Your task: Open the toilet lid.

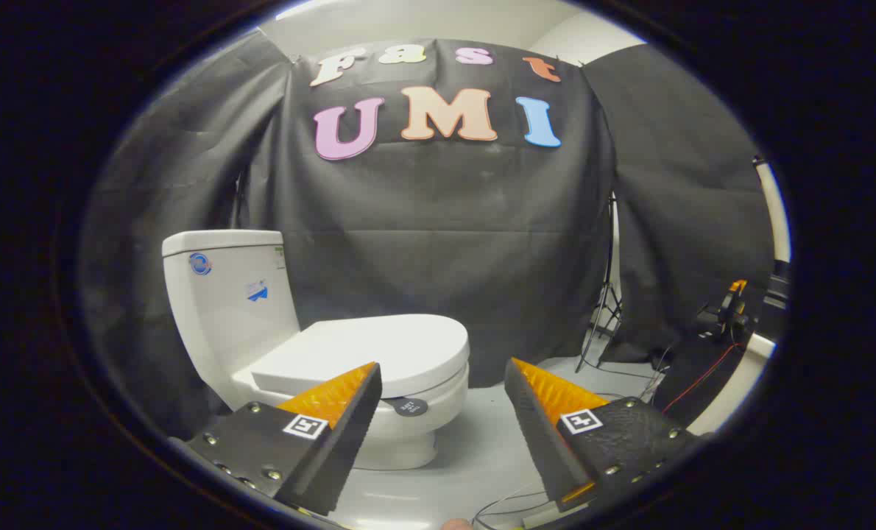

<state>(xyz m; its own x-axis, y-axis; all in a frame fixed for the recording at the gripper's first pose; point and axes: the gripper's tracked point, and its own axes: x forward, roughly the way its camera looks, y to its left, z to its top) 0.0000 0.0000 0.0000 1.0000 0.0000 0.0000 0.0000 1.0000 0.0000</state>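
Gripper view: we hold the gripper (442,372) with jaws apart, short of the closed lid (372,350); stiff, smooth, probably light, it is best lifted at its front rim.

The closed toilet lid (379,350) lies beyond the spread claw (442,372), before its tank (224,302).
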